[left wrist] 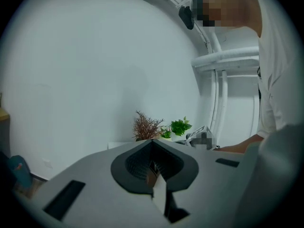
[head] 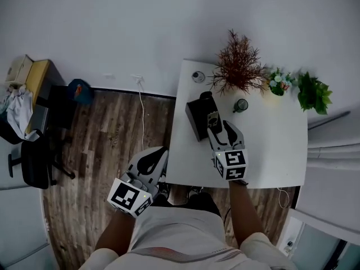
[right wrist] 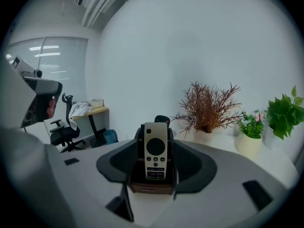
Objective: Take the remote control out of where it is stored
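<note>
Along the white table's (head: 270,151) far edge: 1 reddish plant (head: 239,66), 1 flower pot (head: 278,84), 1 green plant (head: 314,93); 1 office chair (head: 34,159) well left of it.

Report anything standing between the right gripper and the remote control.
Nothing visible does: the right gripper, jaws open, faces the remote control standing upright in its holder, with only bare table between.

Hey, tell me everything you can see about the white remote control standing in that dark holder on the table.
The slim white plastic-looking remote control is a long rectangle with rounded corners. A large dark round pad sits near its top, with rows of small buttons below. It stands upright, face toward the right gripper view, its bottom end sunk in a dark box-shaped holder on the white table. Only the holder visibly touches it; the right gripper has its jaws open either side, not gripping.
</note>
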`<state>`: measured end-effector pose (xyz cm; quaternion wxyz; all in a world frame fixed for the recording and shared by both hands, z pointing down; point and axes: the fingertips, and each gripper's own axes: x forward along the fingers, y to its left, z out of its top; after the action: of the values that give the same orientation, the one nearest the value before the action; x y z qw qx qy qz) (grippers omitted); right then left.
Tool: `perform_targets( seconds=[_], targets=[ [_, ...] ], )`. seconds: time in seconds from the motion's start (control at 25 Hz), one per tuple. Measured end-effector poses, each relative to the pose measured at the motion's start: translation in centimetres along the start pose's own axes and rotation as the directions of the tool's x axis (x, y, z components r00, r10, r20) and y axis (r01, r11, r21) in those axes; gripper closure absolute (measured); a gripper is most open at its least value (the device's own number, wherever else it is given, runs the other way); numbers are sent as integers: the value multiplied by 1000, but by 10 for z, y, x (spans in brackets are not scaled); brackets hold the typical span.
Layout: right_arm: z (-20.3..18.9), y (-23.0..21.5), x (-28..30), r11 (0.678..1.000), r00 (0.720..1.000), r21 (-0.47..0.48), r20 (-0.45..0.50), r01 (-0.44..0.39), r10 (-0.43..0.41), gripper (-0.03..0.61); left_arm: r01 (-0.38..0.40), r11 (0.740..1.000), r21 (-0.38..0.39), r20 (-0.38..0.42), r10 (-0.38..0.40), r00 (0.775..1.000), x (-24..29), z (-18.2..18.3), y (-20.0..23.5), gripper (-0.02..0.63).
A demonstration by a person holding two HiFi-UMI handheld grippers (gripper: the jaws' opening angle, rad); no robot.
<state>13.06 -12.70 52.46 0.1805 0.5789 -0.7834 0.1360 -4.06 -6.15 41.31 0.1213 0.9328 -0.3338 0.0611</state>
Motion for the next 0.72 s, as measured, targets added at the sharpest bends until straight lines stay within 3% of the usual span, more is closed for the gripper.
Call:
perform_targets(
  seconds=[0.36,0.72],
  targets=[
    [-19,2,31,999,999,-12,-27,31,-32,362,-30,1000,-7,-33,30,999,-9,-11,10,604],
    [-12,-3,29,998,998,15,10,59,-59,391,-16,1000,3,-45,17,999,-11,-11,11,604]
  ],
)
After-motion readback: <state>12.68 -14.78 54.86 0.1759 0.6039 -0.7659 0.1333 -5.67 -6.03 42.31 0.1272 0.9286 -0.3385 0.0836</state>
